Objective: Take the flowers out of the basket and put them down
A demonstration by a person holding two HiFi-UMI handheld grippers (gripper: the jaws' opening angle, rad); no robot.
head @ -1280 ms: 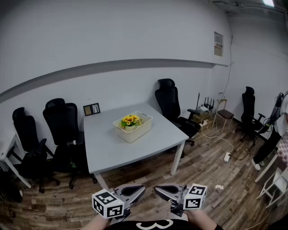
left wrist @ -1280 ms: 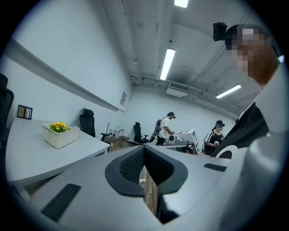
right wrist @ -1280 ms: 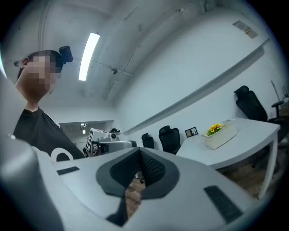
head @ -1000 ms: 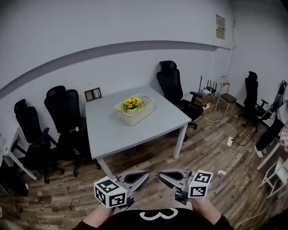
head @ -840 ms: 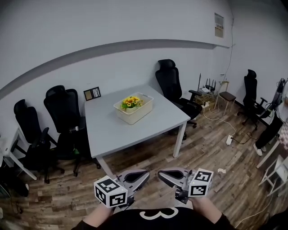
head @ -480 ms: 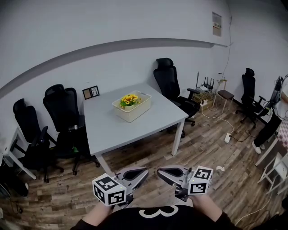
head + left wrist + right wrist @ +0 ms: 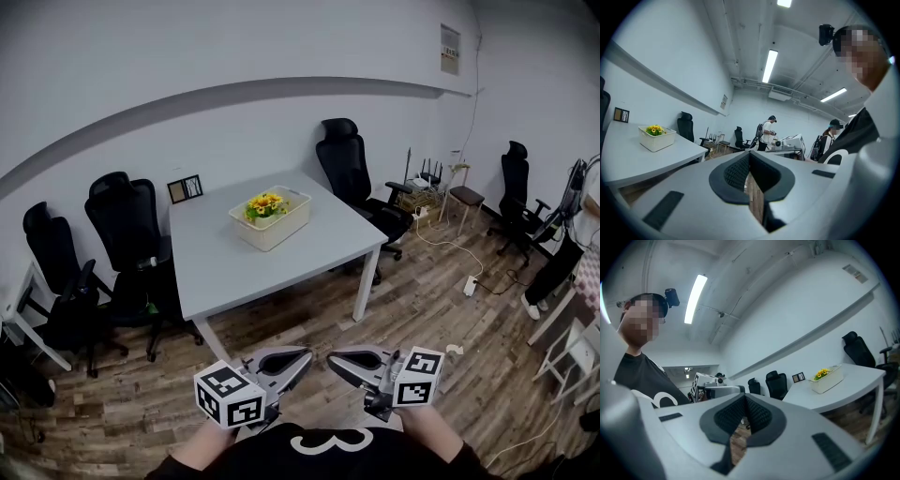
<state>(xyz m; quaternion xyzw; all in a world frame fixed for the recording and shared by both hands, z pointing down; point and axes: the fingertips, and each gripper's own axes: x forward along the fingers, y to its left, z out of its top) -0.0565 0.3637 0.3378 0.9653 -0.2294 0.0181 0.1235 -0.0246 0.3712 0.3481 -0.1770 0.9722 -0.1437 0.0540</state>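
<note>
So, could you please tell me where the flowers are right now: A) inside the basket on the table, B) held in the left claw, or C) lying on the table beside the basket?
A: the flowers sit inside the basket on the table, and the left claw is shut on nothing.

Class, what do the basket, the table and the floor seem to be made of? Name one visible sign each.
Basket: probably plastic, cream, smooth matte walls with a moulded rim.
Table: smooth pale grey top, likely laminate; legs look like painted metal.
Floor: wood-look planks with mixed brown grain; real wood or vinyl is unclear.
</note>
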